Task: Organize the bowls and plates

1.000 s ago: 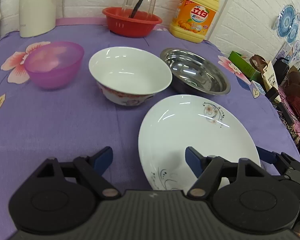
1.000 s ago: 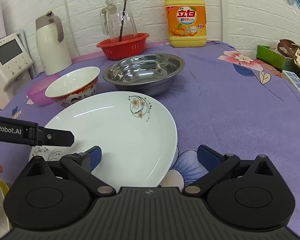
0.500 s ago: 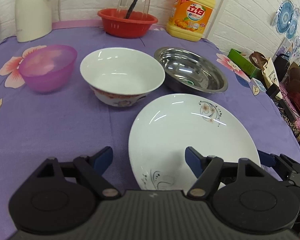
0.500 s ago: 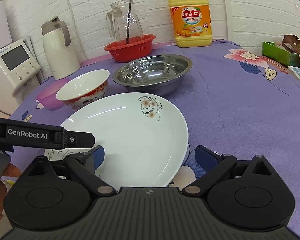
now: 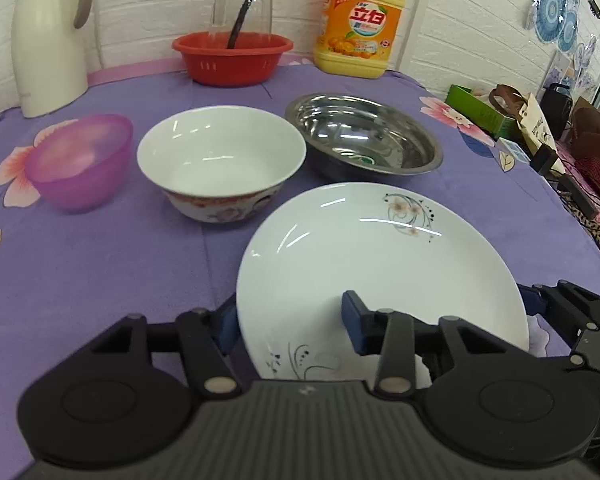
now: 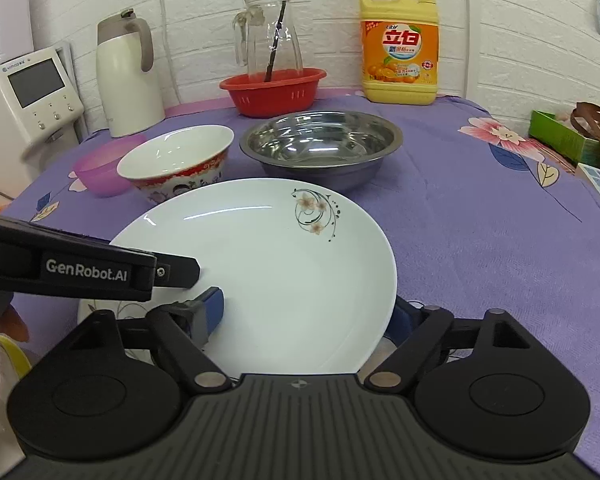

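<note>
Now, left wrist view: white plate (image 5: 380, 264) flat on the bench (image 5: 100, 264), just before the white bowl (image 5: 220, 160). Left gripper (image 5: 288, 316) jaws apart astride the near rim, gripping nothing.

Right wrist view: right gripper (image 6: 306, 312) jaws apart too, astride the other side. Round, no long side; flower print toward the steel bowl (image 6: 320, 144). Squeeze gently, lift level.

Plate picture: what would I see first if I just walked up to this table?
Probably the big white plate with little flowers, nearest the cameras, with the left gripper and right gripper each straddling one edge, jaws open. Behind it, a white bowl stands between a purple bowl and a shiny steel bowl.
</note>
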Motion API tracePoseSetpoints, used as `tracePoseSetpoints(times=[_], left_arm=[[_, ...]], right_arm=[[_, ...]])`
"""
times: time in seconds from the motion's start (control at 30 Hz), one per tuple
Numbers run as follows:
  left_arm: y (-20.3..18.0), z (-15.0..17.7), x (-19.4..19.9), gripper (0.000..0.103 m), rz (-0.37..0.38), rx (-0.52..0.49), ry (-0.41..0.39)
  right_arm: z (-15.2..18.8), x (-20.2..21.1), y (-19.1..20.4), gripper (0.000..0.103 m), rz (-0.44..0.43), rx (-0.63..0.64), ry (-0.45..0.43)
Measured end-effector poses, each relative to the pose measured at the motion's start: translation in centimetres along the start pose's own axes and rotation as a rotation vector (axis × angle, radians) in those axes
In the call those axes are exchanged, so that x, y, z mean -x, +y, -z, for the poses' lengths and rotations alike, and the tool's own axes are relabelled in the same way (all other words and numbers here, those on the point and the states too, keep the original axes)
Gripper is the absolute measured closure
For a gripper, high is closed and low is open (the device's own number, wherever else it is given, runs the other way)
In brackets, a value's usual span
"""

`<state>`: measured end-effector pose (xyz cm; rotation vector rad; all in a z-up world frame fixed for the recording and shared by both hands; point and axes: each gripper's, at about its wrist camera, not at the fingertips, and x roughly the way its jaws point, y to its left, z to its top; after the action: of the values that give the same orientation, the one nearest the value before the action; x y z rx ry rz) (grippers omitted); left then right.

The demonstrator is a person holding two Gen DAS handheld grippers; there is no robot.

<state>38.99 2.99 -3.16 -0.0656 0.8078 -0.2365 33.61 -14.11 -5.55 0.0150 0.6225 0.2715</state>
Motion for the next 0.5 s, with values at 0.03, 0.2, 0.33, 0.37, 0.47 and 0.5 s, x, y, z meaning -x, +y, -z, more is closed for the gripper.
tracePoseSetpoints(times=[0.03, 0.2, 0.33, 0.37, 0.47, 0.5], left_arm=[[-0.1, 0.0, 0.0, 0.061, -0.002, 0.002, 0.002], [0.1, -0.1, 0.9, 0.066, -0.007, 0.02, 0.002], [0.0, -0.2, 2.6, 0.066, 0.005, 0.017, -0.027], [-0.1, -0.2, 3.1, 0.066, 0.006, 0.015, -0.035], [-0.2, 0.2, 4.9, 0.066, 0.005, 0.011, -0.065], [-0.2, 0.4, 5.6, 0.066, 0.007, 0.016, -0.073]], right_arm=[[0.0, 0.1, -0.1, 0.0, -0.002, -0.003, 0.0], [0.0, 0.6, 0.2, 0.0, -0.015, -0.014, -0.007], [-0.2, 1.9, 0.5, 0.0, -0.021, -0.018, -0.041], [-0.3, 2.4, 0.7, 0.0, -0.02, -0.02, -0.054], [-0.4, 4.1, 1.3, 0.0, -0.017, -0.006, -0.083], [-0.4, 4.8, 1.6, 0.0, -0.021, -0.003, -0.091]])
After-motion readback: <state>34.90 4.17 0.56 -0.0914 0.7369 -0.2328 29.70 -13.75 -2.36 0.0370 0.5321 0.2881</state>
